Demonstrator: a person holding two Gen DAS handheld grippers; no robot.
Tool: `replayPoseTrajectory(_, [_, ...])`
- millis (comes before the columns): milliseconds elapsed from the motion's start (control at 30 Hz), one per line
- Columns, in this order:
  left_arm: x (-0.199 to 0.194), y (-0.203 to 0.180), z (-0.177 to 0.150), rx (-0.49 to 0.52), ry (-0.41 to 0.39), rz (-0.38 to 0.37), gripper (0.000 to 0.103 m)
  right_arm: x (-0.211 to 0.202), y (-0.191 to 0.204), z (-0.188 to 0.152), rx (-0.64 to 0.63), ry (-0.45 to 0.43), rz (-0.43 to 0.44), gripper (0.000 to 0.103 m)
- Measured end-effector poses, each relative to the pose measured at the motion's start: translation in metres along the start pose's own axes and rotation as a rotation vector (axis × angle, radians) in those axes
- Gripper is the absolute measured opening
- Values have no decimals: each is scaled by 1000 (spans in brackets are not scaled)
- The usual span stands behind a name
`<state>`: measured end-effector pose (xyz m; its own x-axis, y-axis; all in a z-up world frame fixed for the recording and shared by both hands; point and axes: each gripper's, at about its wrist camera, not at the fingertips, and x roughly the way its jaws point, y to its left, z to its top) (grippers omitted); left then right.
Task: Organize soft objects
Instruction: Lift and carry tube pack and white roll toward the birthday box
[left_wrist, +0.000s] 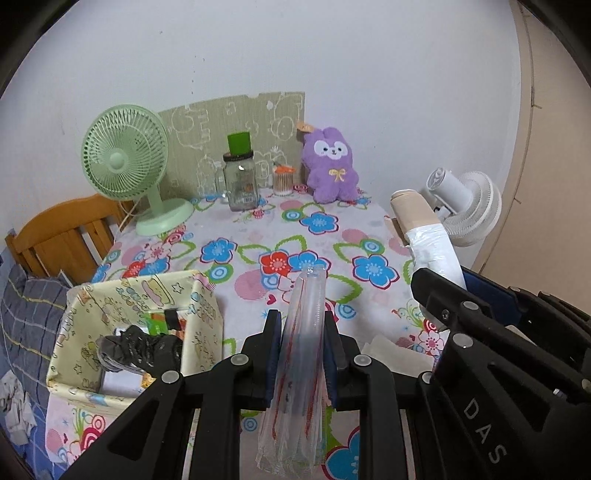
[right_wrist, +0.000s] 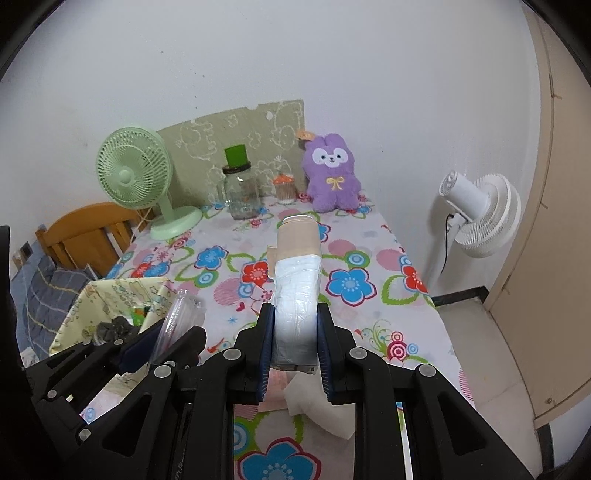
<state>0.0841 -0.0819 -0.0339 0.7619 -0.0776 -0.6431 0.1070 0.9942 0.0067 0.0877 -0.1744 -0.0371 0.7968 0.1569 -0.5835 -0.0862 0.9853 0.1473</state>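
Observation:
My left gripper (left_wrist: 302, 325) is shut on a clear plastic sleeve with red stripes (left_wrist: 301, 369), held lengthwise above the flowered tablecloth (left_wrist: 258, 236). It also shows at the lower left of the right wrist view, where the left gripper (right_wrist: 166, 332) hangs over the box. My right gripper (right_wrist: 295, 314) is shut on a roll of white and beige plastic (right_wrist: 297, 269) that sticks out forward. To the left stands a pale yellow fabric box (left_wrist: 199, 317) with a crumpled black item (left_wrist: 140, 350) inside. A purple plush rabbit (left_wrist: 332, 166) sits at the far edge against the wall.
A green desk fan (left_wrist: 125, 162), a glass jar with a green lid (left_wrist: 242, 181) and a small container of swabs (left_wrist: 283, 181) stand at the back. A white floor fan (right_wrist: 480, 218) is right of the table, a wooden headboard (left_wrist: 55, 232) left. White paper (right_wrist: 317, 402) lies below my right gripper.

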Motion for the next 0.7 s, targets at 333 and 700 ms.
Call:
replayPoseTrajectory(333, [-23,9,3,20,-48,-1,20,-25,15,3,-20,-38,11,25])
replayPoseTrajectory(700, [-37,27,6,38,-82,14,20,-33,35,7,-43,-50,47,25])
